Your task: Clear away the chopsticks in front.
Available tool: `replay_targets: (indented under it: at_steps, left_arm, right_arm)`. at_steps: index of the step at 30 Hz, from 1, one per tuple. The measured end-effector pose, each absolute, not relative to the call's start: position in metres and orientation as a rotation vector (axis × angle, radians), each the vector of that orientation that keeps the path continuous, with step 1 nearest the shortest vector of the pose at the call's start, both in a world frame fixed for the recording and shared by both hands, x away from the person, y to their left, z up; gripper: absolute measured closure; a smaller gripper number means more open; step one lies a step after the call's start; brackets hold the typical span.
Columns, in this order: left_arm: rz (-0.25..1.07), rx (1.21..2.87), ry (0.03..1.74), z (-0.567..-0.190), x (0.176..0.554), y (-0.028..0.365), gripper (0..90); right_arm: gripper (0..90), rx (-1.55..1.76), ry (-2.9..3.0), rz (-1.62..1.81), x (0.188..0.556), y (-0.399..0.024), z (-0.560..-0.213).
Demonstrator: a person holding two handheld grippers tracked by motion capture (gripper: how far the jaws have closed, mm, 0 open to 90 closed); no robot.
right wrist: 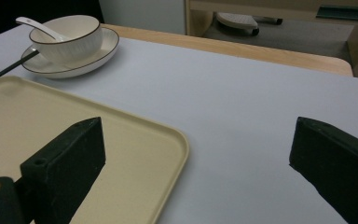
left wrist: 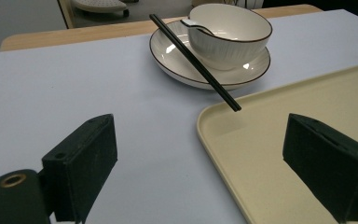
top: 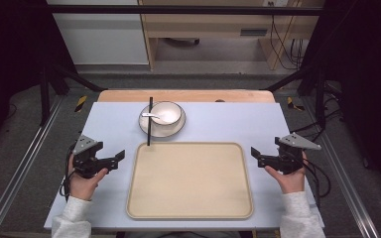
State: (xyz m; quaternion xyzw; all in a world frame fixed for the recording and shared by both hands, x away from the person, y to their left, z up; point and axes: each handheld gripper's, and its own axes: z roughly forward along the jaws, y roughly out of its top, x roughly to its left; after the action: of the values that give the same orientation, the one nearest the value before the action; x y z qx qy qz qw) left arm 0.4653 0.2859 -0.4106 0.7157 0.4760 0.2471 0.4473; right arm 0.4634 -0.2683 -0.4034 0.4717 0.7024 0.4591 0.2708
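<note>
- A smooth, pale-blue rectangular table cover [top: 218,126] lies over a light wooden table [top: 129,95] whose bare edge shows along the top of the high view.
- At lower centre of that view sits a matte, cream-coloured plastic tray [top: 188,181] with rounded corners and a raised rim, empty.
- Above its upper left corner stands a glossy white ceramic plate [top: 176,130] with a thin dark rim; a white ribbed ceramic bowl [top: 167,114] sits on it, a white ceramic spoon [top: 151,115] resting inside.
- Slim black chopsticks [top: 150,121] lean across the plate's left edge, their tips over the tray's corner.
- At the left of the frame, the black left gripper [top: 120,155] has its blocky jaws spread wide, holding nothing.
- At the right, the black right gripper [top: 255,152] is likewise parted and empty beside the tray.
</note>
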Motion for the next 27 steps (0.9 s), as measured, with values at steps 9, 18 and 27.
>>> replay_targets:
  at_steps: [9,18,27]
  left_arm:
    - [0.622,1.777,1.175,-0.409,0.470,0.280,10.4]
    - [0.628,1.788,1.157,-0.408,0.481,0.272,12.5]
    - [0.628,1.791,1.164,-0.405,0.495,0.265,13.1]
  right_arm:
    - [3.9,1.274,1.877,1.238,0.459,-0.269,-0.402]
    - [3.6,1.274,1.880,1.230,0.459,-0.267,-0.402]
    - [3.6,1.267,1.881,1.228,0.458,-0.269,-0.401]
